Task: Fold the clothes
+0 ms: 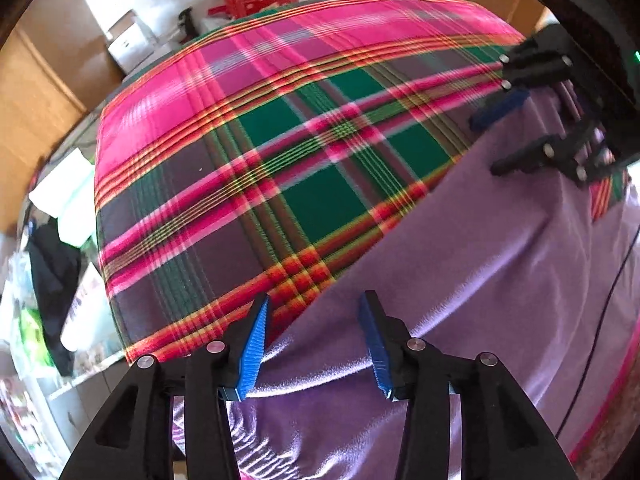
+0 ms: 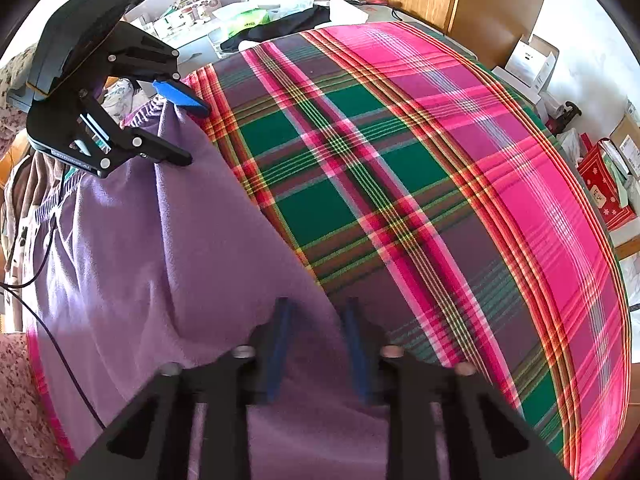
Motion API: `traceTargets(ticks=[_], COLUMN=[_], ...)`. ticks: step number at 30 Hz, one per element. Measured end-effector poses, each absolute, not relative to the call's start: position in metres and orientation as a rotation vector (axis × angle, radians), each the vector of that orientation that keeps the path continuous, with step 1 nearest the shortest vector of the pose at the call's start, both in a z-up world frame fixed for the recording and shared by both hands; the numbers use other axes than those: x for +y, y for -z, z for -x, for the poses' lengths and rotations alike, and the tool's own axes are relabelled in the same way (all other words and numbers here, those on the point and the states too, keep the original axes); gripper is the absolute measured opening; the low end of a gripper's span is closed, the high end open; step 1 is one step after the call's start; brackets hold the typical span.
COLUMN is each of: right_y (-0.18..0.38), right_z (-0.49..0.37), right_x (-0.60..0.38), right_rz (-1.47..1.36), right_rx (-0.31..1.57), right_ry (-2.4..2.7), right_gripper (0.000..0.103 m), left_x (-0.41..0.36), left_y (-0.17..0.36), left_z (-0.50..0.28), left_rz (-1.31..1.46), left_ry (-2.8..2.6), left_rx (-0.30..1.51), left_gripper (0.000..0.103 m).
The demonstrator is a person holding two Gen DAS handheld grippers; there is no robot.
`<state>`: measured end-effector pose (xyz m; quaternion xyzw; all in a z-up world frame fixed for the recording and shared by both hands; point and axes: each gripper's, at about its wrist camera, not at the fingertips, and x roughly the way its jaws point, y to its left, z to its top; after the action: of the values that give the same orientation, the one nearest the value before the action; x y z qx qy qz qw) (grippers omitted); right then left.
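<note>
Purple garment [image 1: 460, 280] on the plaid-covered bench [image 1: 240, 160], both tongs at its edge.
Left tongs [image 1: 316, 344] wide, gripping nothing; right tongs [image 2: 316, 356] narrow, cloth between them, pinch unclear; grip both corners evenly.

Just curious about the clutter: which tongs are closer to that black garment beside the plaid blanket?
Left. The left tongs hover just across the blanket corner from the black garment; the right tongs are beyond them, farther along the purple cloth.

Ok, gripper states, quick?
Left gripper: open over the purple cloth.
Right gripper: purple cloth between its jaws; grip cannot be told.
</note>
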<state>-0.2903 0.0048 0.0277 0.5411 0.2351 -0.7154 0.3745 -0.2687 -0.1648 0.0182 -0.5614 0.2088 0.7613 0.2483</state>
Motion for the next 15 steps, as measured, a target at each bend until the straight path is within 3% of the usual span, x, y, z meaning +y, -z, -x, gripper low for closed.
traceTargets(ticks=[3, 9, 12, 13, 15], right_y=[-0.03, -0.037, -0.043, -0.045, -0.051], right_z=[0.287, 0.287, 0.291, 0.293, 0.298], right_x=[0.004, 0.01, 0.013, 0.013, 0.014], right_rz=[-1.374, -1.347, -1.327, -1.318, -1.299], right_rx=[0.63, 0.617, 0.586, 0.578, 0.56], right_ry=[1.83, 1.898, 1.954, 1.973, 2.014], right_gripper=[0.005, 0.004, 0.004, 0.004, 0.004], left_x=[-0.162, -0.159, -0.154, -0.151, -0.145], left_y=[-0.019, -0.021, -0.023, -0.024, -0.024], left_z=[0.261, 0.252, 0.245, 0.241, 0.235], left_rz=[1.521, 1.512, 1.488, 1.473, 1.448], left_ry=[-2.06, -2.058, -2.062, -2.065, -2.076], left_rx=[0.596, 0.623, 0.657, 0.683, 0.753], left_gripper=[0.048, 0.047, 0.026, 0.01, 0.006])
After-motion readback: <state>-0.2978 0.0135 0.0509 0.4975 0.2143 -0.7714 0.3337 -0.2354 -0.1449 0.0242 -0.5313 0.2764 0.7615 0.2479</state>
